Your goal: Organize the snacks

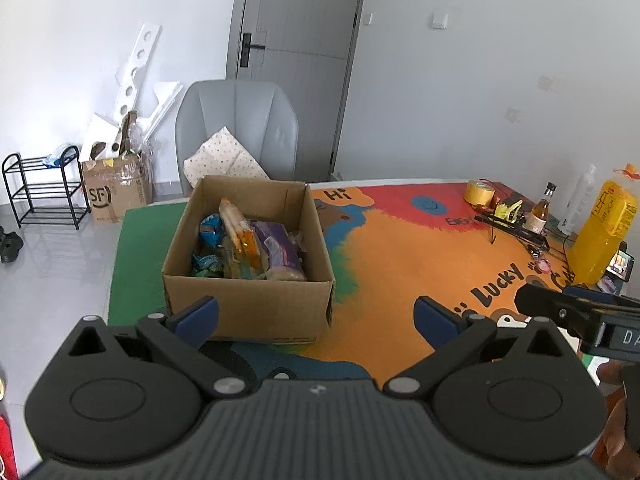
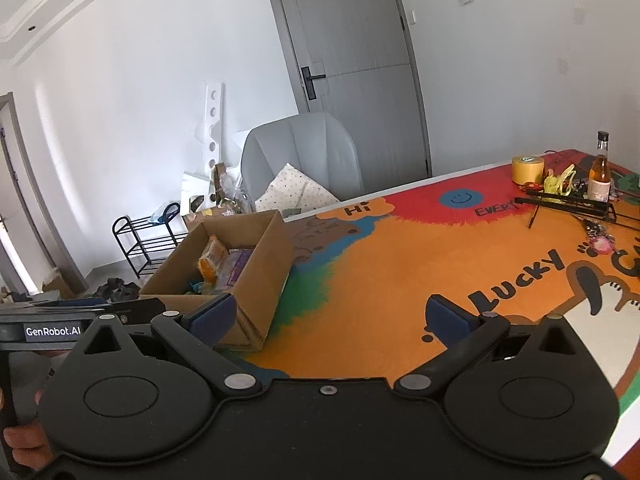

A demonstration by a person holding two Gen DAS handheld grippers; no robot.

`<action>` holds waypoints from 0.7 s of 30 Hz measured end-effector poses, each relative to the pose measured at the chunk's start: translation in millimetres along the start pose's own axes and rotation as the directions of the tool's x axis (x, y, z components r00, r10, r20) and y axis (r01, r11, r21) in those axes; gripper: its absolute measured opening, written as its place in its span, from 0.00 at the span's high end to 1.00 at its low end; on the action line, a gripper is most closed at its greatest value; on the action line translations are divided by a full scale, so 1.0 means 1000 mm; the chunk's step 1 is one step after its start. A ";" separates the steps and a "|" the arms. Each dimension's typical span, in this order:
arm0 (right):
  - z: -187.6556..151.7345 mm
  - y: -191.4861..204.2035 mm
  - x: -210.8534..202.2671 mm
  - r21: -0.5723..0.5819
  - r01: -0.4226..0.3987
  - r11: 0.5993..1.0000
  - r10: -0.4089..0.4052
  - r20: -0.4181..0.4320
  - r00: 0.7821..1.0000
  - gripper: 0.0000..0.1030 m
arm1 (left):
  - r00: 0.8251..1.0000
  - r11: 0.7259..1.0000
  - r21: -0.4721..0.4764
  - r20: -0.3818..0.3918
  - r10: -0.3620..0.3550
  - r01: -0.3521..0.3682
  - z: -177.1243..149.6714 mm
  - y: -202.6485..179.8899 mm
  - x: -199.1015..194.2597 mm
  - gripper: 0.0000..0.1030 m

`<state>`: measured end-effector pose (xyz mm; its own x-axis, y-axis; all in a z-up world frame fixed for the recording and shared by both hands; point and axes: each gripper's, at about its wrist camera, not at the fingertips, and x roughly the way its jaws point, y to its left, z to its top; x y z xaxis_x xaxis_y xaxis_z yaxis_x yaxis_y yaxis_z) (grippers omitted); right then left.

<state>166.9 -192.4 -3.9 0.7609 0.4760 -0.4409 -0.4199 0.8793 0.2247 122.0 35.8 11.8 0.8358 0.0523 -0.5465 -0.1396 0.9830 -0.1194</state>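
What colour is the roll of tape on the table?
Yellow. The roll of tape shows best in the right wrist view.

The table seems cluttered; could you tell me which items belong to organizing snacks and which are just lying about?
Job:
cardboard box
snack packets inside it

Lying about:
yellow tape roll
small amber bottle
large yellow bottle
white bottle

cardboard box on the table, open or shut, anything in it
Open: the cardboard box has no flaps over its top, and snack packets fill its inside.

Brown cardboard box [image 1: 248,308] sits on an orange, red, green cartoon-print tablecloth [image 1: 400,264].
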 end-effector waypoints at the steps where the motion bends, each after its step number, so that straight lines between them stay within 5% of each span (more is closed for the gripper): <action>1: -0.001 0.002 -0.003 -0.003 0.004 1.000 -0.004 0.001 1.000 0.00 | 1.000 1.000 0.002 0.004 0.001 -0.001 -0.001 0.000 -0.004 0.00; 21: -0.020 0.023 -0.061 -0.028 0.089 0.996 -0.089 0.004 0.996 0.00 | 0.999 0.999 0.035 0.039 -0.020 0.019 -0.026 0.003 -0.060 0.00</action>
<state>100.9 -201.4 10.9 0.7972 0.3962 -0.4556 -0.3642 0.9174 0.1604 57.4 30.6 23.0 0.8586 0.0390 -0.5111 -0.1049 0.9894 -0.1007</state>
